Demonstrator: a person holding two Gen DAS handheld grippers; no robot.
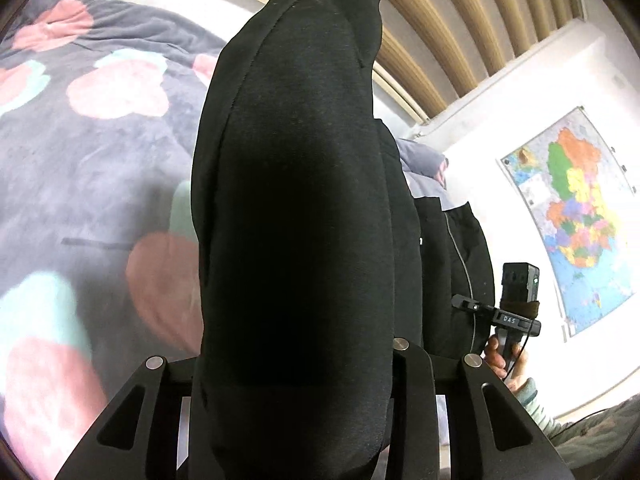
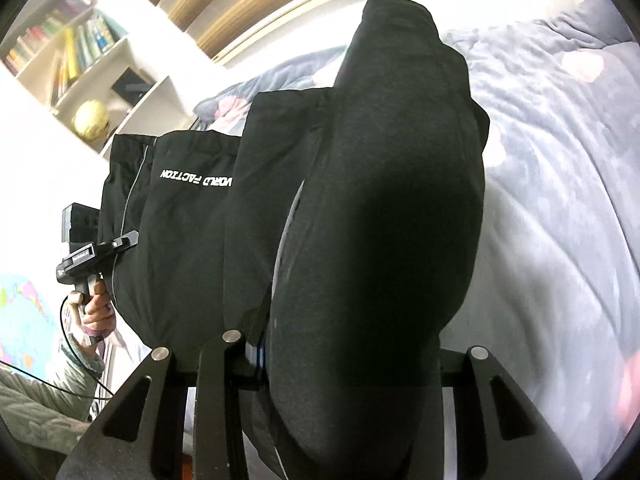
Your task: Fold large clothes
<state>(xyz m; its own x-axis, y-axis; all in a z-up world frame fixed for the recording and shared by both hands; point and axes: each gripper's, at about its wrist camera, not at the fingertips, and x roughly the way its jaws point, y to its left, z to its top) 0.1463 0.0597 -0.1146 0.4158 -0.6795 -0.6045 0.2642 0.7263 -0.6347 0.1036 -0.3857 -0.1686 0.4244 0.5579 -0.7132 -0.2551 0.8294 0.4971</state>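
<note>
A grey flower-print duvet is covering the bed beneath both grippers. The left gripper is clamping a thick fold of the black jacket, its fingers hidden in the cloth; the right gripper is pinching another fold, and the jacket is hanging stretched between them above the duvet. Behind, white shelves are holding books and a yellow ball; a map is hanging on the wall.

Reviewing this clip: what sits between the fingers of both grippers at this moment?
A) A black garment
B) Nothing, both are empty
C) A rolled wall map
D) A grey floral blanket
A: thick folds of the black garment fill the left gripper and the right gripper, lifted above the floral blanket.
</note>
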